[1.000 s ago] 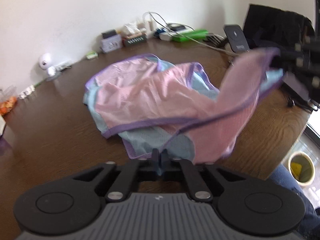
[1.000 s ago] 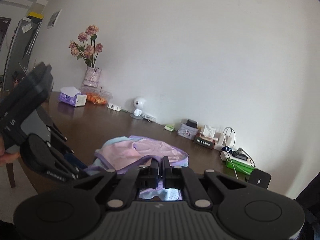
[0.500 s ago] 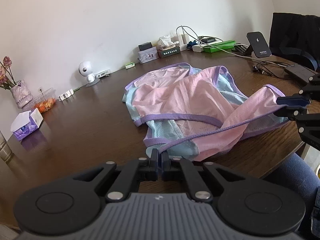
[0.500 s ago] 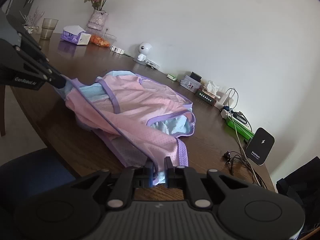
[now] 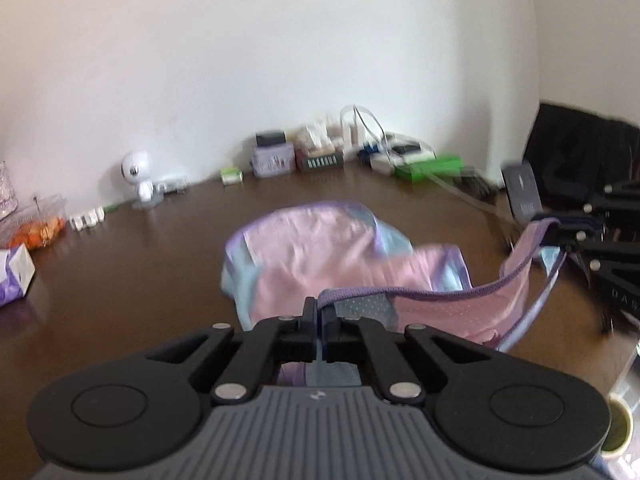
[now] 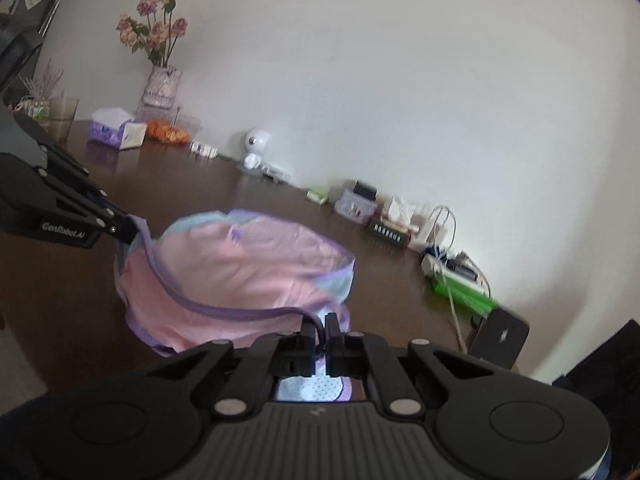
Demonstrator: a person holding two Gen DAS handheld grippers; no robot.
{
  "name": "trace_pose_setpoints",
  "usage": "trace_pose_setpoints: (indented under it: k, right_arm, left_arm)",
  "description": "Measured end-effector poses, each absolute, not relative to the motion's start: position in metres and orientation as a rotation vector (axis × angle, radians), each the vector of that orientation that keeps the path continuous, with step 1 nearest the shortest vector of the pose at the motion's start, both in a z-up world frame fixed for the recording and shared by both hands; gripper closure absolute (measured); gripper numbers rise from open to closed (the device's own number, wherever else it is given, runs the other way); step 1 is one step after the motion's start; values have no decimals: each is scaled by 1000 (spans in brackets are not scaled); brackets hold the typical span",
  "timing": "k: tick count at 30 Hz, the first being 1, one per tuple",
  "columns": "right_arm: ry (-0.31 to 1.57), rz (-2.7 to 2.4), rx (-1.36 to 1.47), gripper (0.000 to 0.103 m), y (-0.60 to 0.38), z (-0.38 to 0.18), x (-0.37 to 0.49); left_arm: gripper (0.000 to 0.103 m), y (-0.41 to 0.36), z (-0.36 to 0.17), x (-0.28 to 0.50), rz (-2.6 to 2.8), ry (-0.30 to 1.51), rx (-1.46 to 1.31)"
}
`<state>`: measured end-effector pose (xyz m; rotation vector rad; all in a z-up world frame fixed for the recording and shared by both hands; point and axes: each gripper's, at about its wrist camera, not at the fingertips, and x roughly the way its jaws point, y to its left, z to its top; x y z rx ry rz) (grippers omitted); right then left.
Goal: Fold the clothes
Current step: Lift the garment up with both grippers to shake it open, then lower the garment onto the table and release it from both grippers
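Two claws pinch the same purple-trimmed edge of a pink and pale blue garment (image 5: 320, 256). Nearest the left wrist camera, the left claw (image 5: 320, 311) is clamped tight on the purple hem, and that hem runs as a lifted band to the right claw (image 5: 556, 229), which grips the other end at the right side of the view. From the right wrist camera the right claw (image 6: 320, 326) is likewise closed on the hem, with the band sagging across to the left claw (image 6: 132, 229) at the left. The rest of the garment (image 6: 240, 276) lies bunched on the dark wooden counter (image 5: 120, 280), beyond both claws.

Farther back, along the white wall, a clear plastic container (image 6: 170, 128) holds orange pieces, blurred. Beside it stands a purple tissue box (image 6: 116, 130) with a tissue sticking out, and an empty-looking glass tumbler (image 6: 62, 118). A patterned vase (image 6: 162, 86) carries dried pink flowers (image 6: 154, 24). A small white round camera (image 5: 138, 172) stands by the wall, then a lilac tin (image 5: 272, 160), a dark box (image 5: 324, 158) and a green power strip (image 5: 430, 166) with white cables. A dark phone stand (image 6: 498, 336) sits near the counter's right end. Nothing lies between the claws and the garment.
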<state>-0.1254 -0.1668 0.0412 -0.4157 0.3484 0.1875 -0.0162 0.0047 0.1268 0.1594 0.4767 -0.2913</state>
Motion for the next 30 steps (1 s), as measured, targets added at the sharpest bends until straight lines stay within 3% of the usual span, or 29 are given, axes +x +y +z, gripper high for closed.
trace_pose_setpoints:
  k: [8, 12, 17, 21, 23, 28, 30]
  right_arm:
    - [242, 116, -551, 100, -166, 177, 121]
    - [47, 8, -543, 100, -153, 273, 161]
    - [-128, 19, -541, 100, -151, 327, 110]
    - [-112, 79, -564, 100, -154, 301, 63]
    - [-52, 129, -585, 100, -154, 269, 40]
    - [255, 287, -580, 100, -153, 127, -20]
    - [366, 339, -533, 100, -153, 69, -53]
  left_arm:
    - [101, -1, 310, 189, -98, 226, 312]
    - [102, 7, 408, 168, -86, 12, 238]
    - [102, 11, 428, 97, -103, -106, 285]
    - [101, 15, 366, 51, -111, -18, 310]
    - [101, 13, 308, 31, -123, 83, 316]
    - [101, 13, 136, -23, -136, 368, 243]
    - [101, 20, 97, -54, -159, 475, 148]
